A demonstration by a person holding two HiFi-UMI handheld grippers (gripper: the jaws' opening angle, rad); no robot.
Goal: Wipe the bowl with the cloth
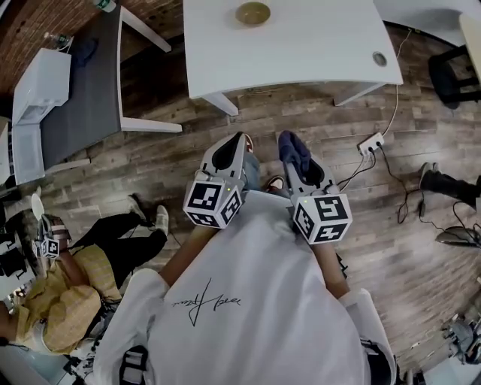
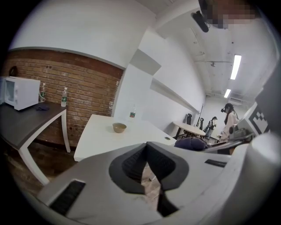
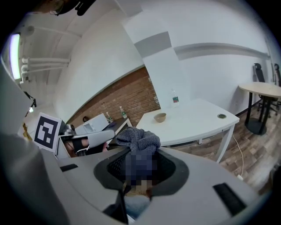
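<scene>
A small tan bowl (image 1: 252, 13) stands on the white table (image 1: 316, 45) some way ahead of me, far from both grippers. The left gripper view shows the bowl (image 2: 119, 127) too, and so does the right gripper view, bowl (image 3: 160, 117). My right gripper (image 1: 291, 149) is shut on a crumpled dark blue cloth (image 1: 294, 148), which bulges out past the tips, cloth (image 3: 138, 138). My left gripper (image 1: 239, 144) is level with it above the wooden floor, jaws shut with nothing between them. Both are held close in front of my body.
A dark side table (image 1: 83, 98) with a white microwave (image 1: 37, 83) stands at the left. A person sits on the floor at lower left (image 1: 60, 293). A power strip (image 1: 370, 143) and cables lie at the right. A water bottle (image 2: 132, 113) stands behind the bowl.
</scene>
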